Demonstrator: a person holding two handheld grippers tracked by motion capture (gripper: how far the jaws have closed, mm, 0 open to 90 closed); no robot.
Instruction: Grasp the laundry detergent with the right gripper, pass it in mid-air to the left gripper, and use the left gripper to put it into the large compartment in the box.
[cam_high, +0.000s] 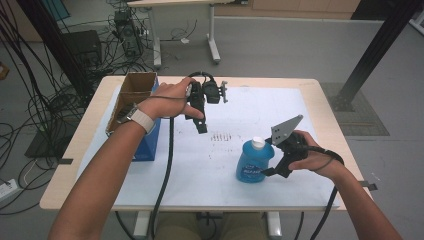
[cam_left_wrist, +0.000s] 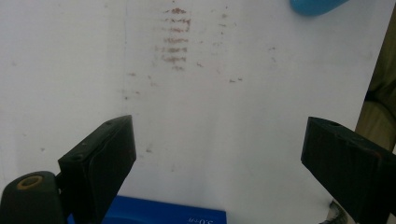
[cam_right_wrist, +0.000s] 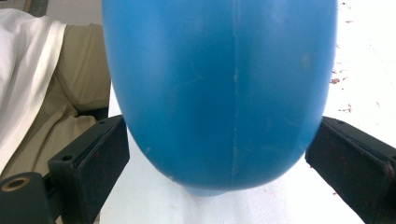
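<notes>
**Right gripper view: blue bottle between the jaws, grip about to be made**

Right gripper view puts us right up against the blue bottle (cam_right_wrist: 219, 88), its rounded body bulging between the two black jaws of the right tool (cam_right_wrist: 217, 158). The jaws flank it on both sides, at or just off its walls; we can't tell whether they have actually closed on it. In the high view the bottle (cam_high: 254, 162) stands upright with its white cap (cam_high: 258, 143) on, on the white sheet (cam_high: 200, 170) covering the surface, toward the person's right, with the right tool (cam_high: 267, 170) coming in low at its side.

We judge the step to be taking hold of the bottle. To do it well, we'd want the pads square across the widest part, squeezed gently since the plastic looks slick and curved, and lifted straight so it doesn't tip.

The left tool (cam_high: 200, 125) hangs above the sheet with its jaws spread wide and holding nothing, beside the open cardboard box (cam_high: 132, 95).

Writing: the bottle's label carries white lettering, too small to read. A blue box edge (cam_left_wrist: 163, 215) in the left gripper view shows upside-down print we can't make out with any certainty.
</notes>
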